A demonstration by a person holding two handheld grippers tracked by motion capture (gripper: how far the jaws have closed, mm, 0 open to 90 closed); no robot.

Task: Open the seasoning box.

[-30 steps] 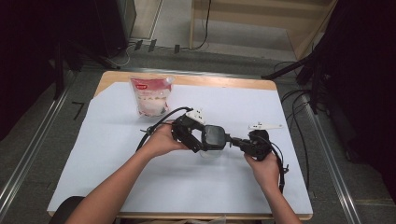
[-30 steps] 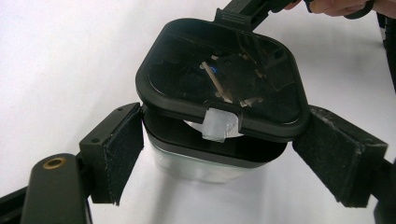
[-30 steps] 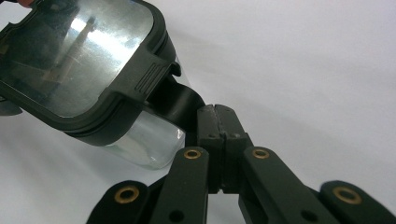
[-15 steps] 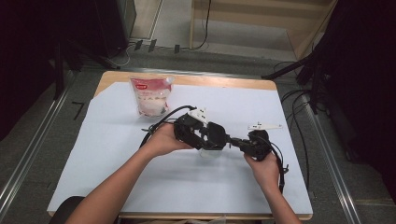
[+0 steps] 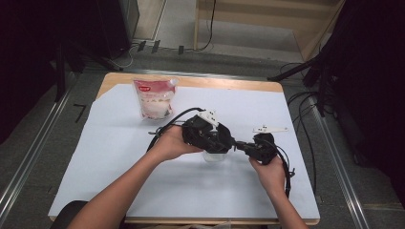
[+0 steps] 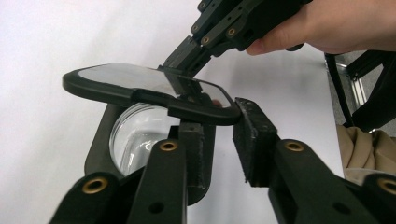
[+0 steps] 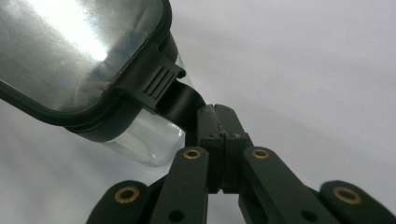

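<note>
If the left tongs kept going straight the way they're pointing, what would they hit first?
Most likely the black-rimmed lid of the clear container, whose edge already sits at the left tongs; beyond it are the right tongs, though depth is hard to judge.

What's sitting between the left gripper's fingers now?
The black rim of the lid, seen in the left gripper view; the fingers have just been closing on it, not yet clamped.

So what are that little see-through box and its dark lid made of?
The box looks like clear glass or hard plastic: see-through, glossy, with bright reflections. The lid seems a matte black plastic frame around a shiny clear panel that mirrors the light; its latch tab is ribbed, moulded plastic.
</note>
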